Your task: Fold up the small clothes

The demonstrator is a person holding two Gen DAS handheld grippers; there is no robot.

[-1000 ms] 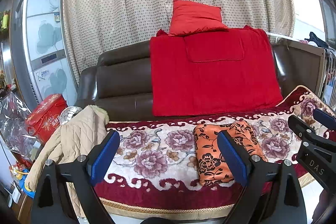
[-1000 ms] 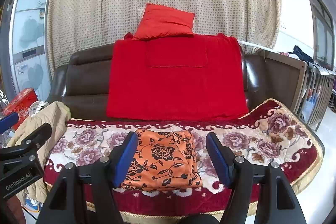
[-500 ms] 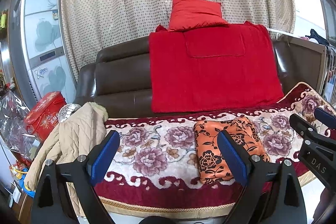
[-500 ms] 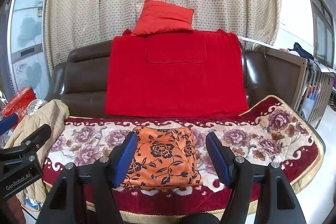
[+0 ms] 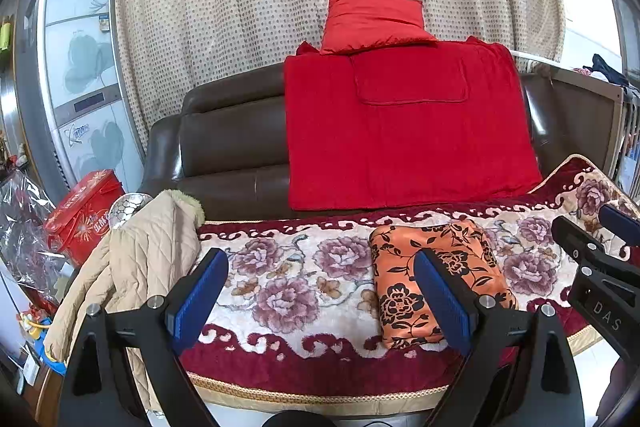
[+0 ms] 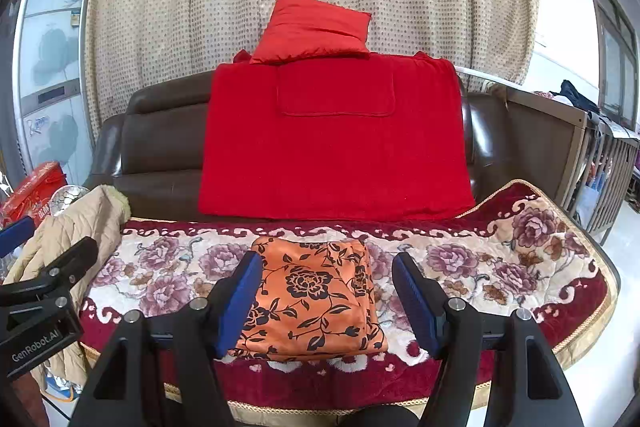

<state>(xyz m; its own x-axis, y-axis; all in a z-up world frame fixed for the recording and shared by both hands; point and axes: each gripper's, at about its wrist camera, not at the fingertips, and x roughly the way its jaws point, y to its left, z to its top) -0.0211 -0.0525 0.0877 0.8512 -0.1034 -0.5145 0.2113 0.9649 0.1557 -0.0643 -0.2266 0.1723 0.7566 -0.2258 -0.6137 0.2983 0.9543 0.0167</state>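
An orange garment with a black flower print [image 6: 316, 299] lies folded into a neat rectangle on the floral sofa cover [image 6: 480, 259]. It also shows in the left wrist view [image 5: 436, 275], right of centre. My left gripper [image 5: 320, 299] is open and empty, held back from the sofa's front edge, left of the garment. My right gripper [image 6: 328, 303] is open and empty, in front of the garment, apart from it. Each gripper shows at the edge of the other's view.
A red blanket [image 6: 332, 143] hangs over the brown sofa back with a red cushion [image 6: 316, 31] on top. A beige quilted jacket [image 5: 140, 259] lies over the left armrest. A red box [image 5: 84, 211] and a fridge [image 5: 76, 87] stand at left; a railing [image 6: 600, 179] at right.
Both views have tilted slightly, so the sofa sits a little lower in frame. The garment lies as before and both grippers stay open.
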